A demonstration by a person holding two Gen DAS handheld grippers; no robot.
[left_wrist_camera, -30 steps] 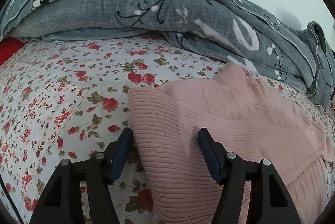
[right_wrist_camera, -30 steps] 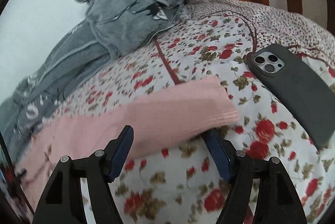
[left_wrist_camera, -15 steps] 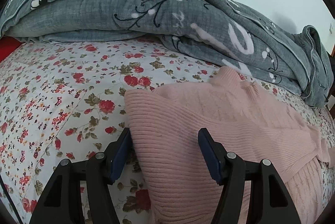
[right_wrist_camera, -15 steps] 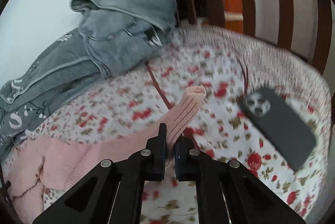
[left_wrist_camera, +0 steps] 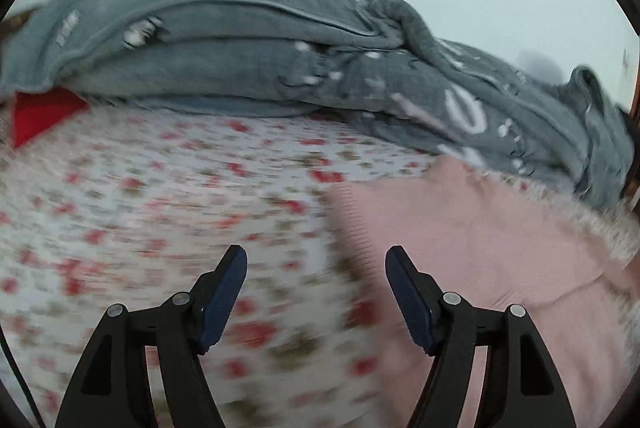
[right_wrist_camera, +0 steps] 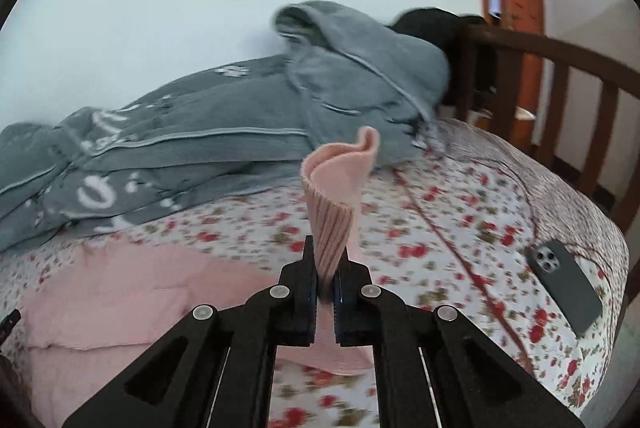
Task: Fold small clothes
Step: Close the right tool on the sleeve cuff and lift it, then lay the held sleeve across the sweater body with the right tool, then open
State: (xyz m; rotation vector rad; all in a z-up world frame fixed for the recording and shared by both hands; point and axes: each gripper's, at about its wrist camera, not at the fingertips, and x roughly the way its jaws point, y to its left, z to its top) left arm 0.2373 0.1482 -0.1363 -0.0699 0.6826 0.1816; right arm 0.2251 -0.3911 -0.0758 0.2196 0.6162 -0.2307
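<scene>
A pink ribbed knit sweater (left_wrist_camera: 472, 240) lies spread on the floral bed sheet (left_wrist_camera: 160, 195). My left gripper (left_wrist_camera: 316, 288) is open and empty above the sheet, just left of the sweater's ribbed hem; this view is motion-blurred. My right gripper (right_wrist_camera: 325, 282) is shut on the pink sleeve cuff (right_wrist_camera: 338, 183), which stands up above the jaws, lifted off the bed. The sweater's body (right_wrist_camera: 120, 304) lies to the lower left in the right wrist view.
A rumpled grey quilt (left_wrist_camera: 280, 67) runs along the wall at the back, also in the right wrist view (right_wrist_camera: 224, 131). A dark phone (right_wrist_camera: 564, 284) lies on the sheet at right. A wooden bed rail (right_wrist_camera: 560, 83) and a red pillow (left_wrist_camera: 40, 111) border the bed.
My right gripper closed on the sleeve cuff and lifted it up and back off the bed. My left gripper pulled back and swung left, off the sweater hem, still open.
</scene>
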